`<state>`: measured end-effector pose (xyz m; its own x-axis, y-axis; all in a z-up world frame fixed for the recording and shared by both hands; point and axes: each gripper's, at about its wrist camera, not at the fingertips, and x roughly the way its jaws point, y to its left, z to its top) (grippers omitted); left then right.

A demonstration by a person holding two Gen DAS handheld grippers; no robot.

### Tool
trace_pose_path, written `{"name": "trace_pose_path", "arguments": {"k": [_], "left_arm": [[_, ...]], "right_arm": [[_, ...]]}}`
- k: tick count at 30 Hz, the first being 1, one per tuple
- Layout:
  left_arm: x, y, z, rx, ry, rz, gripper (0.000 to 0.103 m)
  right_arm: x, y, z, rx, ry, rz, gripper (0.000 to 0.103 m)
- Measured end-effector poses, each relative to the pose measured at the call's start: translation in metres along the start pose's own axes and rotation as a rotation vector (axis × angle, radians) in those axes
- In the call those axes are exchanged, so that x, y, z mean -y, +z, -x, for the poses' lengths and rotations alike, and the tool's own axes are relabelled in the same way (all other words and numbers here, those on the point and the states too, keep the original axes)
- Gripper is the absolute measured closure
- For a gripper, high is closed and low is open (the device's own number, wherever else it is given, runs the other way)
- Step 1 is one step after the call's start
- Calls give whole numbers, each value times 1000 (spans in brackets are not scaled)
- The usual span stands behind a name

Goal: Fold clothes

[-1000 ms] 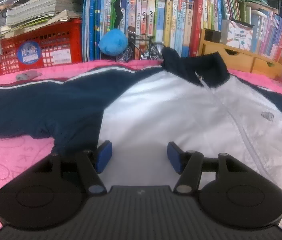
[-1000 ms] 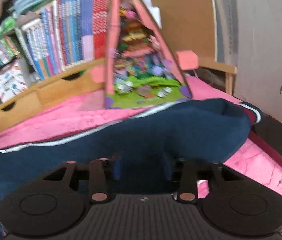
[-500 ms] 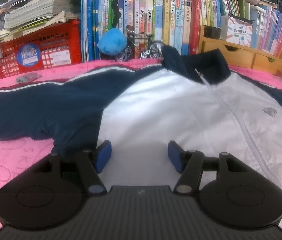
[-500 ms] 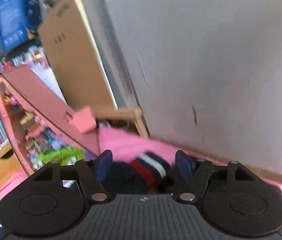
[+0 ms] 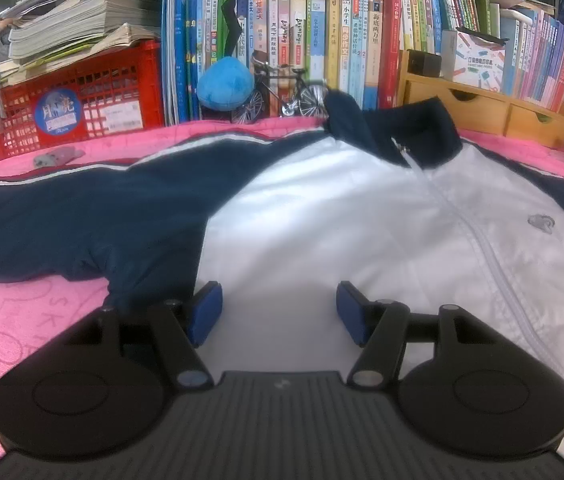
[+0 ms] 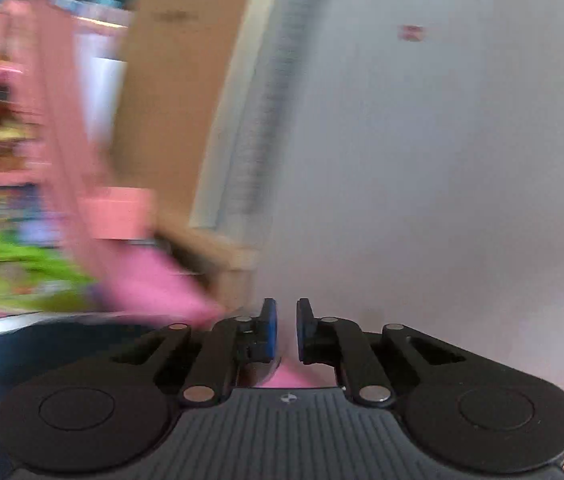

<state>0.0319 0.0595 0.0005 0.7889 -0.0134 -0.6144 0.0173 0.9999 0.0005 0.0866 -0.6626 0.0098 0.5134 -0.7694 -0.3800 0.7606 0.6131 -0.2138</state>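
Spread flat on the pink cover [image 5: 21,320]: a navy-and-white jacket [image 5: 362,220], collar toward the books [image 5: 322,40] at the top of the frame, zip line running from collar down to lower right, sleeves stretched out left and right as the long axis. Directly ahead of the left gripper [image 5: 277,312], hovering with jaws wide and nothing between them, over the white front beside the navy left sleeve [image 5: 61,216] at the armpit, so probably the nearer hand for that sleeve. In the blurred right-wrist view, right gripper [image 6: 285,330] closing to a narrow gap, apparently empty, only navy cloth at lower left.
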Motion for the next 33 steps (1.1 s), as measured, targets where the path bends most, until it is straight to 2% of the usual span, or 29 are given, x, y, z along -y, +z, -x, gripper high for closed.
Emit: {"name": "trace_pose_path", "arguments": {"k": [1,2,3,6,8,11,13,15,17,19,20,22,23,24,26,29,33], "left_arm": [[-1,0,0,0,-1,0,41],[-1,0,0,-1,-3,-1,40],[-1,0,0,-1,-4,-1,39],[-1,0,0,-2,-3,-2,39],[-1,1,0,-2,-2,-5,39],[-1,1,0,-2,-4,-5,39],[-3,1,1,0,-17,5,39],[-10,4,4,3,-52,31,39],[-27,10,11,37,-100,73,39],[-55,19,9,65,-90,115,38],[-69,23,7,74,-77,135,42],[-99,30,-7,33,-11,163,54],[-113,31,-15,3,25,162,59],[-125,31,-21,-15,68,148,58],[-150,27,-26,1,155,93,51],[-187,29,-33,-4,298,86,48],[-248,38,-50,-21,397,191,47]], "right_arm": [[5,-1,5,-8,23,-47,81],[6,-1,13,-11,59,-76,54],[4,-3,24,-10,111,-85,35],[-2,-6,60,-6,266,-114,35],[-20,-8,91,-12,402,-92,35],[-73,-11,151,-39,658,-2,33],[-123,-23,207,-55,863,78,24],[-165,-39,263,-82,1039,181,22],[-198,-57,316,-104,1172,281,22],[-218,-77,358,-159,1280,347,22],[-225,-85,372,-184,1318,372,22],[-239,-102,396,-212,1356,428,22],[-246,-109,403,-211,1347,454,22],[-252,-115,409,-207,1333,474,18],[-256,-120,420,-170,1300,493,14],[-256,-123,424,-142,1271,509,10],[-255,-128,417,-124,1261,492,3]]}}
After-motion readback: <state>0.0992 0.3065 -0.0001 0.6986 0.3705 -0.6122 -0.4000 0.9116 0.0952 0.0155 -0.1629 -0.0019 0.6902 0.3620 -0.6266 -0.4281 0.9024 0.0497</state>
